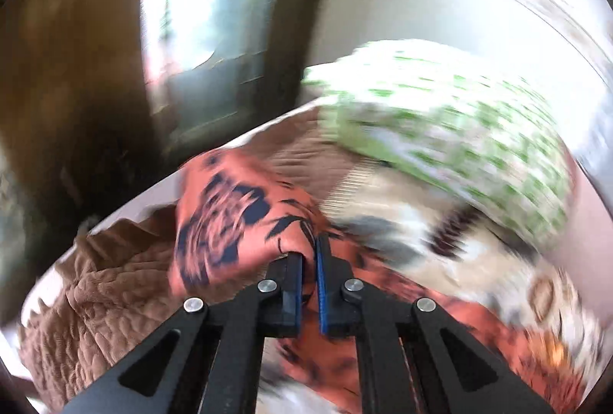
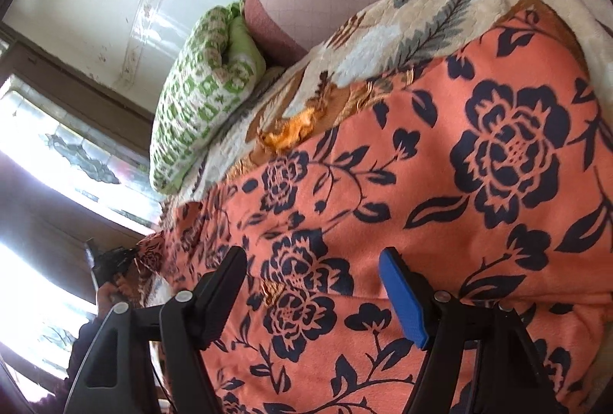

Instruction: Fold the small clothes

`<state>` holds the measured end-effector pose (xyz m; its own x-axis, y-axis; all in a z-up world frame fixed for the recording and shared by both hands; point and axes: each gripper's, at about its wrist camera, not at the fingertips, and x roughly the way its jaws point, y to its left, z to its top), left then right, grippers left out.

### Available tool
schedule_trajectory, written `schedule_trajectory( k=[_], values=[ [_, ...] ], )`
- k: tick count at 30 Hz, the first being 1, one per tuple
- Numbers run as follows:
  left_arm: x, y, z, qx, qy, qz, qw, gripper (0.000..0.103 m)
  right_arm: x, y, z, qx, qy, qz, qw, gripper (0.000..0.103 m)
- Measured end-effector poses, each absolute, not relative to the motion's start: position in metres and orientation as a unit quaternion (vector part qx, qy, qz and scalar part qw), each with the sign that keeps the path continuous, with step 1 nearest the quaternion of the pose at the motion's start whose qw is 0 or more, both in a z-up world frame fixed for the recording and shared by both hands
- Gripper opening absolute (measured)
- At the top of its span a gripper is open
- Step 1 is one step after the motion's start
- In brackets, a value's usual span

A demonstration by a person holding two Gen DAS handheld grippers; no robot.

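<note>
An orange cloth with dark blue flowers [image 2: 440, 192] lies spread over the bed. In the left wrist view my left gripper [image 1: 309, 249] is shut on a bunched corner of the same orange cloth [image 1: 230, 215] and holds it lifted; the picture is blurred by motion. My right gripper [image 2: 314, 257] is open and empty, its fingers hovering just above the flat cloth. My left gripper [image 2: 115, 261] also shows far left in the right wrist view, at the cloth's far corner.
A cream floral blanket [image 2: 383, 42] covers the bed. A green and white pillow [image 2: 203, 84] lies at its far end, also seen in the left wrist view [image 1: 452, 130]. A brown quilted cover [image 1: 99, 299] lies at left. A wall and window stand behind.
</note>
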<state>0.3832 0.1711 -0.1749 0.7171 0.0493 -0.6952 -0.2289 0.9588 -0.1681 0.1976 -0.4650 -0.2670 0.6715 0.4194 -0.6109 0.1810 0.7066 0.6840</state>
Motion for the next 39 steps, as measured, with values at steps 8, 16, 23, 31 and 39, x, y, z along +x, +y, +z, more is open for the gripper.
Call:
schedule_trajectory(
  k=[8,16,23,31,39],
  values=[
    [0.322,-0.020,-0.121,0.018,0.342,-0.108,0.933,0.005,0.180,-0.495,-0.244,0.418,0.349,0.057,0.837,0.075],
    [0.235,-0.218,-0.133,0.077,0.354,-0.290,0.886,0.006,0.156,-0.540,-0.227,0.483,0.294,0.041,0.824,0.075],
    [0.184,-0.271,-0.153,0.113,0.341,-0.349,0.865,0.063,0.150,-0.558,-0.226,0.494,0.299,0.014,0.817,0.075],
    [0.226,-0.147,-0.170,0.027,0.322,-0.135,0.937,0.076,0.166,-0.523,-0.229,0.454,0.347,0.041,0.820,0.077],
    [0.279,-0.091,-0.221,0.019,0.394,0.024,0.918,0.076,0.169,-0.432,-0.212,0.266,0.385,0.047,0.882,0.077]
  ],
)
